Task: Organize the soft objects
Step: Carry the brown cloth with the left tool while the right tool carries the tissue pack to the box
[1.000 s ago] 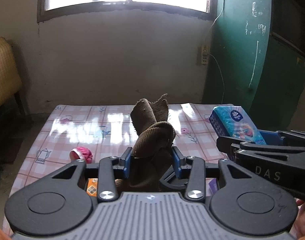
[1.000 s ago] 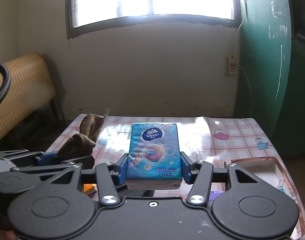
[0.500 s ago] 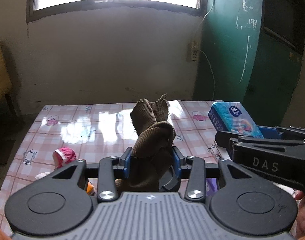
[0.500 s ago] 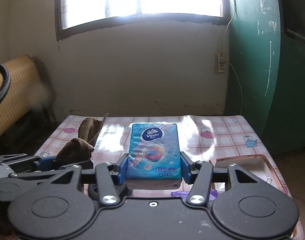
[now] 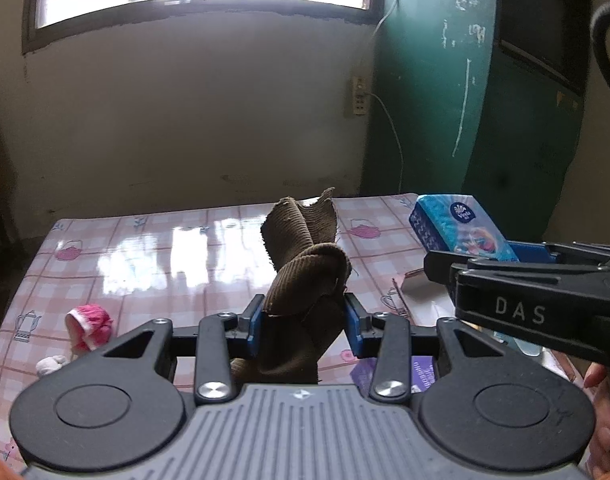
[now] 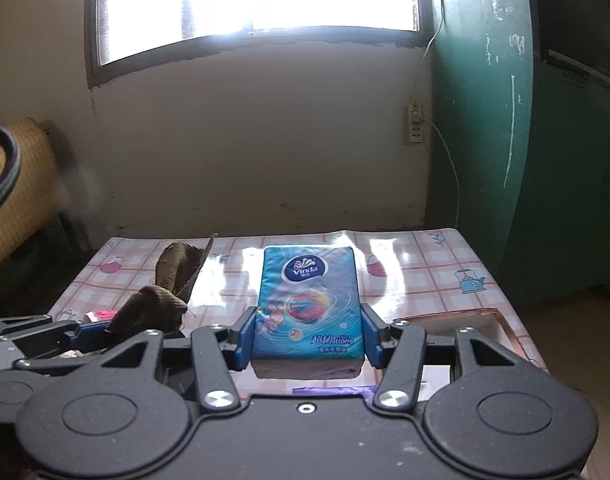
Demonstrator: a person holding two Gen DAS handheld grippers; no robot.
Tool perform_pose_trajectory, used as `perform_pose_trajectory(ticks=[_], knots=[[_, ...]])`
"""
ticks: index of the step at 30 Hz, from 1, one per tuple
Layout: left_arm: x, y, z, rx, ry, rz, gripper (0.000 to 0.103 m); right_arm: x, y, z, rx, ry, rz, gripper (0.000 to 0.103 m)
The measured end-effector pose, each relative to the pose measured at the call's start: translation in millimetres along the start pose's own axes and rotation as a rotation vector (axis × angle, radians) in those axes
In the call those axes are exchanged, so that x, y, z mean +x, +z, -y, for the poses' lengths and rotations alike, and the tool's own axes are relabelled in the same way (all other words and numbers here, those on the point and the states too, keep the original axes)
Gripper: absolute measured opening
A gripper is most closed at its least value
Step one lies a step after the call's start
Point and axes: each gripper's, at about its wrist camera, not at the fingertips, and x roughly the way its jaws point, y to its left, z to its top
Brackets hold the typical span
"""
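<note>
My left gripper (image 5: pixel 304 322) is shut on a brown ribbed cloth (image 5: pixel 305 264) and holds it above the checked table (image 5: pixel 165 248). My right gripper (image 6: pixel 309 334) is shut on a blue Vinda tissue pack (image 6: pixel 309 300), also held above the table. In the left wrist view the tissue pack (image 5: pixel 461 224) and the right gripper sit to the right. In the right wrist view the brown cloth (image 6: pixel 161 292) and the left gripper sit at the left. A pink-rimmed box (image 6: pixel 457 326) lies on the table at the right, under the right gripper.
A pink and white sock (image 5: pixel 89 324) and a small white soft item (image 5: pixel 51 364) lie on the table's left side. A purple packet (image 5: pixel 405 372) lies below the grippers. A green door (image 5: pixel 477 100) stands right, a woven chair (image 6: pixel 13 200) left.
Both grippers have swung to the right with their loads still held. The table's right side and the pink-rimmed box have come further into view.
</note>
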Motion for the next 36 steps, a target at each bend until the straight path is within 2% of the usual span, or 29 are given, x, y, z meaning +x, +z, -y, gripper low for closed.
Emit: perform_pose_trajectory(ticks=[27,36], knots=[[33,-2,59,0.08,-0.095,-0.038,0.042,16,0,63,0.039,-0.101,-0.033,0.063],[50,-2,77,0.087,-0.156,-0.07,0.042,28,4,107,0.064,-0.153,-0.059,0.063]])
